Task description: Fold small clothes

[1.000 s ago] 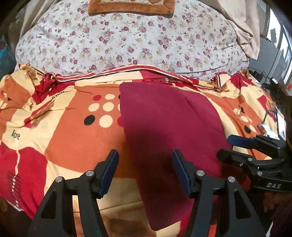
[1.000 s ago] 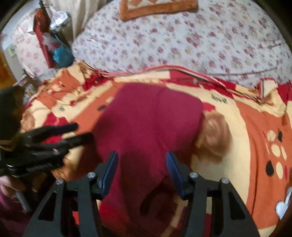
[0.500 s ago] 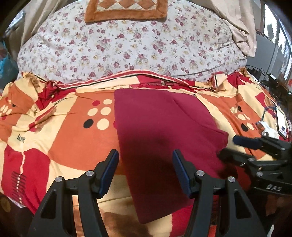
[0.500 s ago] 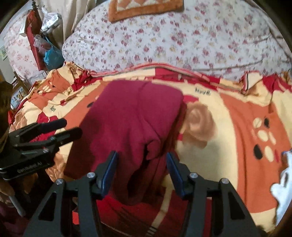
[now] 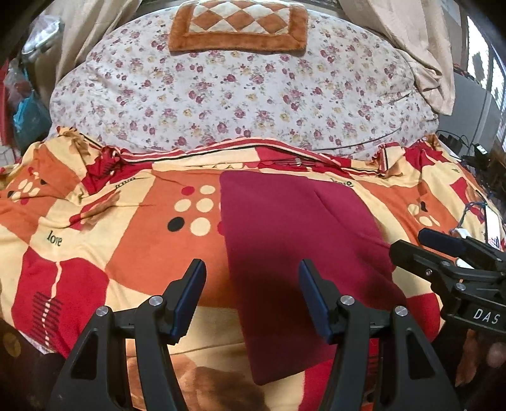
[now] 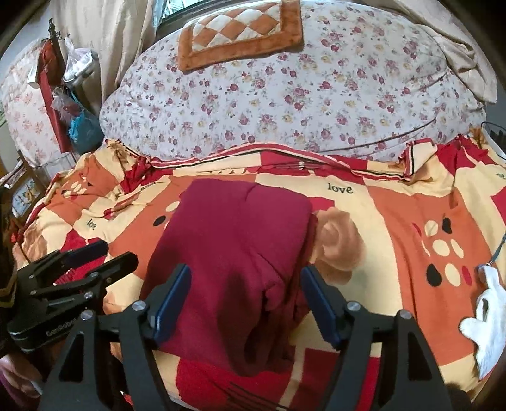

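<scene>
Maroon garment (image 5: 294, 253) lies folded and flat on the patterned bedspread (image 5: 95, 253), occupying the centre of both views and running down toward the lower edge of the frame. A fold line crosses its upper right portion in the left wrist view. In the right wrist view its near end (image 6: 253, 341) is bunched and rumpled.

Left hand-held gripper (image 5: 251, 297): jaws spread wide, nothing between them, positioned above the garment's left edge at lower centre. It also appears at lower left of the right wrist view (image 6: 79, 272).

Right hand-held gripper (image 6: 245, 300): jaws spread wide, straddling the garment's near end without clamping it.

A floral quilt (image 5: 240, 95) fills the upper frame, with a checked orange cushion (image 5: 238, 25) on top.
</scene>
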`<state>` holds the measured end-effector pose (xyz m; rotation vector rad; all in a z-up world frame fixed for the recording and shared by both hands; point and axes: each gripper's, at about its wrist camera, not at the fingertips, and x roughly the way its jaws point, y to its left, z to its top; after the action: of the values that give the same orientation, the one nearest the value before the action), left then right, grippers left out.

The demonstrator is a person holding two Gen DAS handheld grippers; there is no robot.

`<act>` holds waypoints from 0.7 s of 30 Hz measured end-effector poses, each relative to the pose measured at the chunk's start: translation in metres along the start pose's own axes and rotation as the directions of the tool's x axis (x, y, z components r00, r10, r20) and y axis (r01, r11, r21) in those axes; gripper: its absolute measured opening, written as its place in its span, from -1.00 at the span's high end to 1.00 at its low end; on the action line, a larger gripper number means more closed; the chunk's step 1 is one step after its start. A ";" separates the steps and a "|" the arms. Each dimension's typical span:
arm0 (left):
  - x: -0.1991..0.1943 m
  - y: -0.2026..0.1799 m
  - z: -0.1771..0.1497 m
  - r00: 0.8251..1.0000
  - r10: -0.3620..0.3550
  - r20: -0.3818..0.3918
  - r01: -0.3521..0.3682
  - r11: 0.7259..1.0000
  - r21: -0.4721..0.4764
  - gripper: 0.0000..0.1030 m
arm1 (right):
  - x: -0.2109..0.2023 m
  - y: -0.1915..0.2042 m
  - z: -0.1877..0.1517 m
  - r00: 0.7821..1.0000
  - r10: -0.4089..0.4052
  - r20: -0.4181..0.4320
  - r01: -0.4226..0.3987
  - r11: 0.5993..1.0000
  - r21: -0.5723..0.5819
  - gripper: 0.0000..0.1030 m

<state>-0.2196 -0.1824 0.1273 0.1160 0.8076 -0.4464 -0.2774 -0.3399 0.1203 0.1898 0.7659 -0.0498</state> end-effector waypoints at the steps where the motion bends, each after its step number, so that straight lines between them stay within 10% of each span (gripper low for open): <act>1: 0.000 0.001 0.000 1.000 0.011 0.002 -0.011 1.000 -0.001 0.23 | 0.001 0.002 0.000 1.000 -0.007 0.002 0.007 1.000 -0.002 -0.51; 8: -0.001 -0.003 0.000 0.983 0.180 0.046 -0.182 0.981 0.061 0.22 | 0.007 0.006 0.001 1.000 -0.009 -0.007 0.009 1.000 -0.006 -0.58; 21: -0.004 0.001 0.001 0.985 0.166 0.042 -0.167 0.985 0.033 0.22 | 0.011 0.004 0.000 1.000 -0.014 -0.016 0.014 1.000 0.008 -0.58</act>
<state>-0.2212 -0.1806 0.1314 0.2065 0.7450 -0.3046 -0.2689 -0.3357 0.1129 0.1925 0.7834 -0.0647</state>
